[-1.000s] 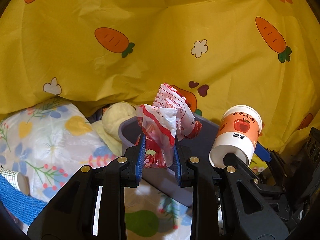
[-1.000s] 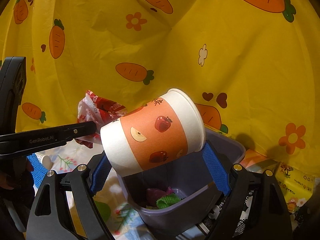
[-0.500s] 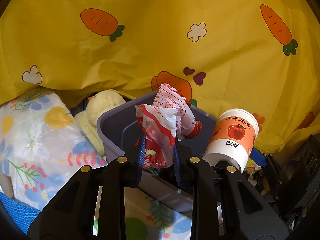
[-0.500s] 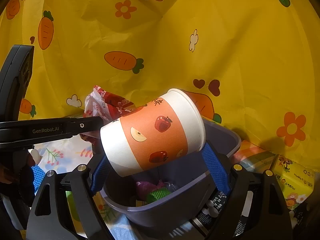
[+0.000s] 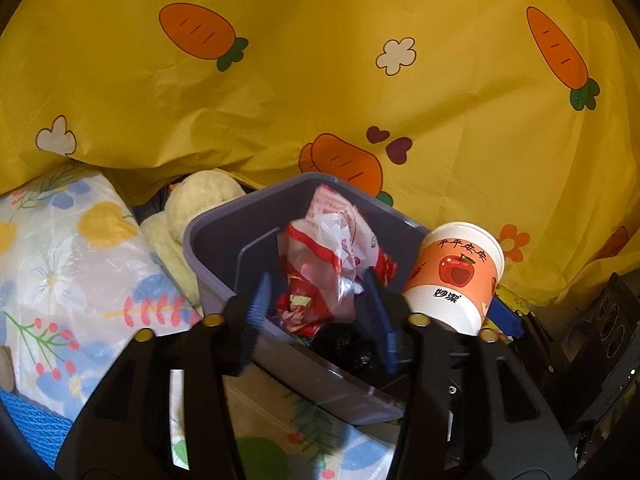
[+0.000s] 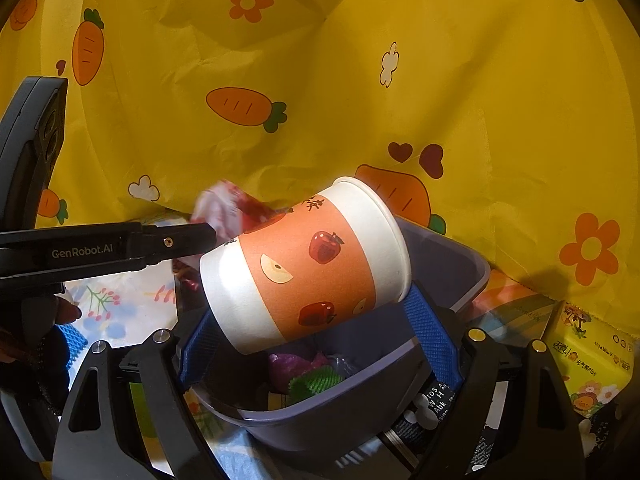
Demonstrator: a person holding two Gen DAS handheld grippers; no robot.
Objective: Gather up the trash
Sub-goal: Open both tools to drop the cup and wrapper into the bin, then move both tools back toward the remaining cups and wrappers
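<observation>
Crinkly red-and-white plastic wrapper (image 5: 332,264): light, soft, slippery, best pinched mid-bundle. It's over the grey plastic bin (image 5: 224,236), between left gripper (image 5: 320,312) jaws now opening, pads clear; earlier clamped. Beyond, the orange apple-print paper cup (image 6: 308,268), thin-walled, crushable, sits above the bin, right gripper (image 6: 316,340) clamped across it, unchanged.

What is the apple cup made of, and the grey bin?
The apple cup looks like paper: matte white wall, printed orange band, rolled rim. The grey bin seems to be moulded plastic: smooth walls, rounded corners, a faint sheen.
</observation>
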